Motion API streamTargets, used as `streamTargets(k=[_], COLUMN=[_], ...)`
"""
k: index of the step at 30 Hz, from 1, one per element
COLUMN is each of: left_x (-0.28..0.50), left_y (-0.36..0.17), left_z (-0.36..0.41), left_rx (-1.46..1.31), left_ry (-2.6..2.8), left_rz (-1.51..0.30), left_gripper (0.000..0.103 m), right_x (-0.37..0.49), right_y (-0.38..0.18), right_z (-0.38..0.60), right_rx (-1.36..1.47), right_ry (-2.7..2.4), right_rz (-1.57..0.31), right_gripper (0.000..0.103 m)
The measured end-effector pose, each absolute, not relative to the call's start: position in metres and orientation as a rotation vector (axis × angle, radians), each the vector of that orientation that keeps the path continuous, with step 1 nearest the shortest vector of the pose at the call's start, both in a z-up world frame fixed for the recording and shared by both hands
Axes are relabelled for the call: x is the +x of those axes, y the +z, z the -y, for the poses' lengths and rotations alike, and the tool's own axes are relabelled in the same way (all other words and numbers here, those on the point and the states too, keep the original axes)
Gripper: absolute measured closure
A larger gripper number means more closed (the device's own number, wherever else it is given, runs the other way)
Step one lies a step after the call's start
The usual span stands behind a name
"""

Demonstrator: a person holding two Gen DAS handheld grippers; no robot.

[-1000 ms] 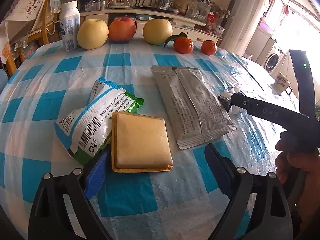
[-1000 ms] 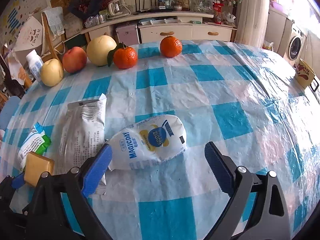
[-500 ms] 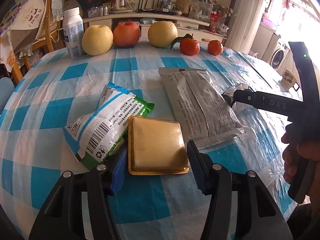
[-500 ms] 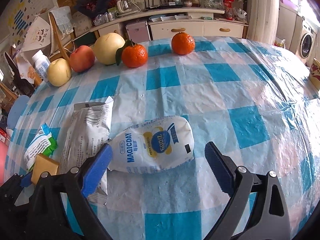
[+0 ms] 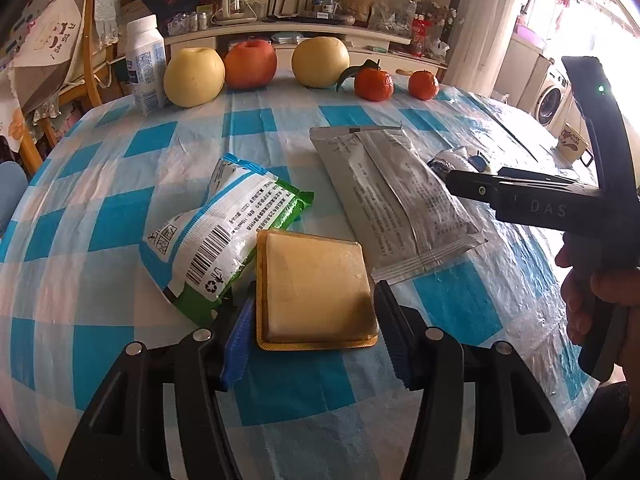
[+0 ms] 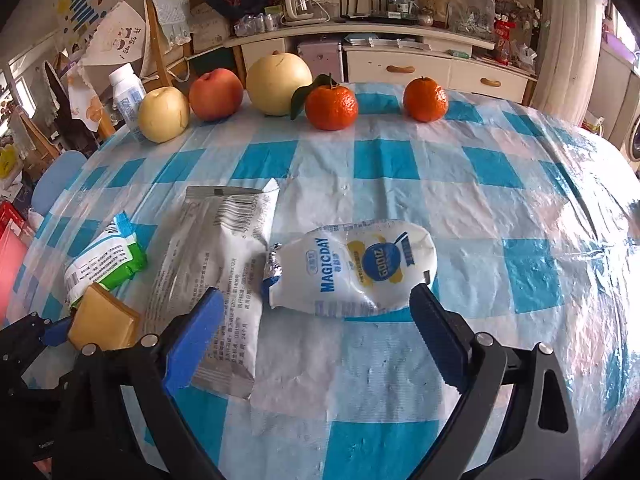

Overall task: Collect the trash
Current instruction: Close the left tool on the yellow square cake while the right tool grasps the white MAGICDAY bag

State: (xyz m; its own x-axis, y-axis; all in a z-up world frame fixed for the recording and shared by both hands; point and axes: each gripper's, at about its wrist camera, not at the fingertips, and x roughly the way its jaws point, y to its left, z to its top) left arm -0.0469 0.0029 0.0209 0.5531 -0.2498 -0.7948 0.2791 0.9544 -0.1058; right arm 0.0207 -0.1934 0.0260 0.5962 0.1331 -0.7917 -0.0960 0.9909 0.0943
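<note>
Both left gripper [image 5: 310,334] jaws now clamp yellow packet [image 5: 316,286].

Both wrist cams riding your grippers, tilting down close over table [image 5: 120,184]. Left cam sitting left of right cam. Both catching fruit row [image 6: 276,82], grey pouch [image 5: 392,196], yellow packet [image 6: 102,322].

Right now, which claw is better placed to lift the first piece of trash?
The left claw: its pads already sit against both sides of the yellow packet. The right claw is open, with the white pouch only ahead of its tips.
</note>
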Motion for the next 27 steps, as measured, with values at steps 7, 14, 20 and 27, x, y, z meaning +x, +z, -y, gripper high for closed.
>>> streamTargets(k=[7, 14, 20, 27], left_x=[-0.047, -0.049, -0.051, -0.058], left_y=[0.019, 0.018, 0.02, 0.03], left_z=[0.009, 0.014, 0.009, -0.004], left_rx=[0.088, 0.135, 0.114, 0.084], left_ry=[-0.308, -0.275, -0.293, -0.302], left_rz=[-0.937, -0.919, -0.922, -0.907], left_gripper=[0.032, 0.043, 0.044, 0.044], right_x=[0.031, 0.043, 0.042, 0.037], right_y=[0.02, 0.013, 0.016, 0.021], right_z=[0.216, 0.208, 0.216, 0.222], right_rx=[0.149, 0.113, 0.165, 0.202], right_ry=[0.097, 0.129, 0.132, 0.133], right_rz=[-0.924, -0.934, -0.932, -0.926], right_gripper=[0.009, 0.009, 0.012, 0.013])
